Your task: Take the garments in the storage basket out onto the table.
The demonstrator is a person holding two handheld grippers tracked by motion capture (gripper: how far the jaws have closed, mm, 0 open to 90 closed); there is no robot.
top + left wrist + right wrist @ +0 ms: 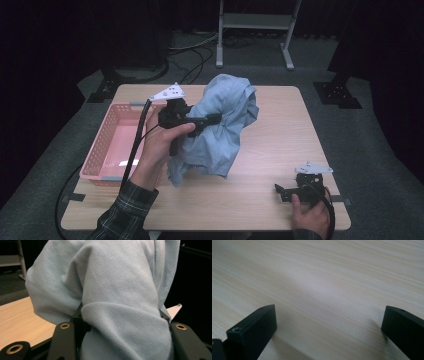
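Observation:
A light blue garment (pixel 222 127) hangs bunched above the middle of the wooden table (pixel 280 150), its lower folds reaching the tabletop. My left gripper (pixel 212 119) is shut on the garment and holds it up beside the pink basket (pixel 102 145). In the left gripper view the blue garment (pixel 120 302) is wedged between the two black jaws and drapes over them. My right gripper (pixel 280 192) rests low at the table's front right corner, held by a hand. In the right gripper view my right gripper (pixel 329 322) is open, with bare wood between its jaws.
The pink basket sits at the table's left side with nothing visible in it. A white metal frame (pixel 255 30) stands on the floor behind the table. Black cables trail from both grippers, the left one over the basket's rim. Dark curtains surround the space.

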